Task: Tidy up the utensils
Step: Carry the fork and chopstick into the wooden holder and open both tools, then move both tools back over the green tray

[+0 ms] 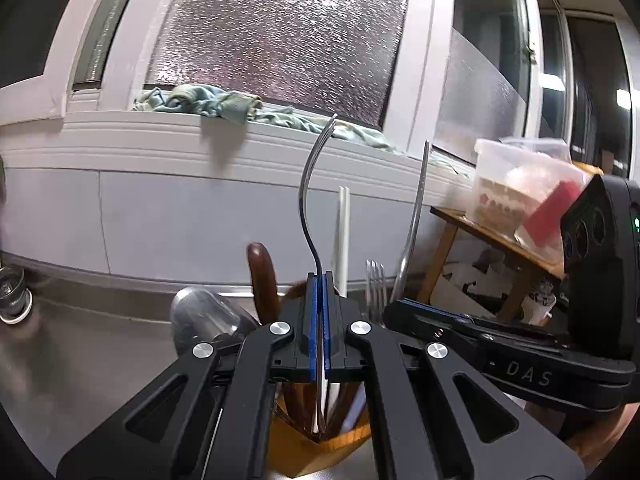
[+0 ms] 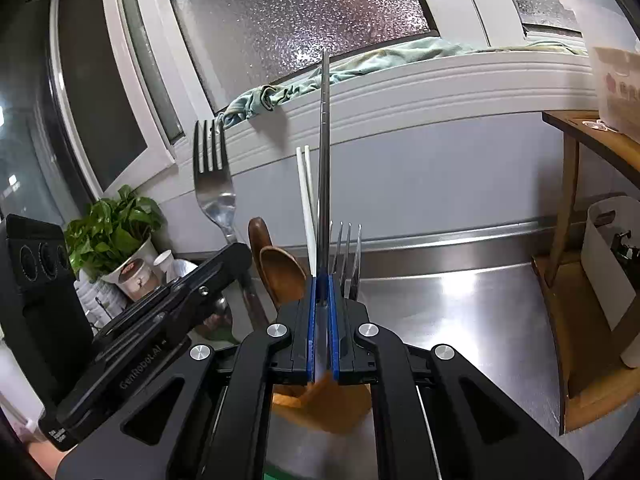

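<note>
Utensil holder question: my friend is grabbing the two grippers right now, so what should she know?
Left gripper: shut on a fork, tines up, right above the wooden holder.
Right gripper: shut on a metal utensil, seen edge-on, so I cannot tell if it is a fork or a spoon. It is also over the holder.
Already in the holder: wooden spoons, white chopsticks and another fork.
Left to do: probably lower both pieces in and let go. No other loose utensils show.
</note>
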Demonstrator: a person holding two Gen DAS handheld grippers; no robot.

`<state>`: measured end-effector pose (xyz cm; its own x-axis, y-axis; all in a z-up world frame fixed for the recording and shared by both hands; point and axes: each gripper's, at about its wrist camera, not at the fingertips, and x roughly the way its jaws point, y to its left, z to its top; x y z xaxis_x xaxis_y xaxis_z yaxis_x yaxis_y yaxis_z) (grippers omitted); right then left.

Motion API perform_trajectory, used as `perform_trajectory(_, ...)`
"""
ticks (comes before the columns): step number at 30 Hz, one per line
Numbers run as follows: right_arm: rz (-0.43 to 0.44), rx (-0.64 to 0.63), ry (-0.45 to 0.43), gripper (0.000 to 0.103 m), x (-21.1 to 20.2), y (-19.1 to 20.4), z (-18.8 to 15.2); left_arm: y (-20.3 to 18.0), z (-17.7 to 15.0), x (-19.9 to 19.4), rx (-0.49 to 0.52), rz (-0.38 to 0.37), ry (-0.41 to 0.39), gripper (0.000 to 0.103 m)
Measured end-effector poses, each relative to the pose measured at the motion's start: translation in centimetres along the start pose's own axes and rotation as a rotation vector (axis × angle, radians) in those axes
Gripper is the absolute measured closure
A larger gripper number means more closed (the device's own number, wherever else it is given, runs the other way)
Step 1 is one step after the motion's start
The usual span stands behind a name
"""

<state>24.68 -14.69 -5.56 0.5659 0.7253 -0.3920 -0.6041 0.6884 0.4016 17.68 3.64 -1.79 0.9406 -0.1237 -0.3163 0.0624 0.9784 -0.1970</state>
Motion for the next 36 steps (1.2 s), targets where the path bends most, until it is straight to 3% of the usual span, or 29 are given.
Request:
perform_trajectory(18,0.003,-0.007,0.084,0.096,0.8,0.1,-2.2,1.6,-3.7,-1.5,-0.01,-0.033,0.129,0.1)
perform_trajectory(26,-0.027,0.03,0.171,0.093,0.3,-0.8,-3.5,2.0,-4.4,-2.9,-0.04,-0.037,0.159,0.096)
perform_trajectory(32,-0.05,0.058,0.226,0.092,-2.5,-1.9,-4.2,2.6,-4.9,-6.1,-0.098,-0.036,0.181,0.063)
perform_trajectory(33,-0.054,0.067,0.24,0.09,-3.0,-2.1,-4.3,2.7,-4.9,-6.7,-0.109,-0.038,0.185,0.059)
perform_trajectory(34,-0.058,0.083,0.262,0.08,-3.8,-2.3,-4.5,2.8,-5.0,-7.2,-0.119,-0.041,0.193,0.057)
perform_trajectory(35,-0.056,0.092,0.275,0.058,-4.2,-2.4,-4.6,2.8,-4.9,-7.8,-0.129,-0.043,0.206,0.05)
perform_trajectory(36,-0.044,0.108,0.29,0.047,-5.1,-2.5,-4.8,2.8,-4.9,-8.3,-0.137,-0.045,0.219,0.043)
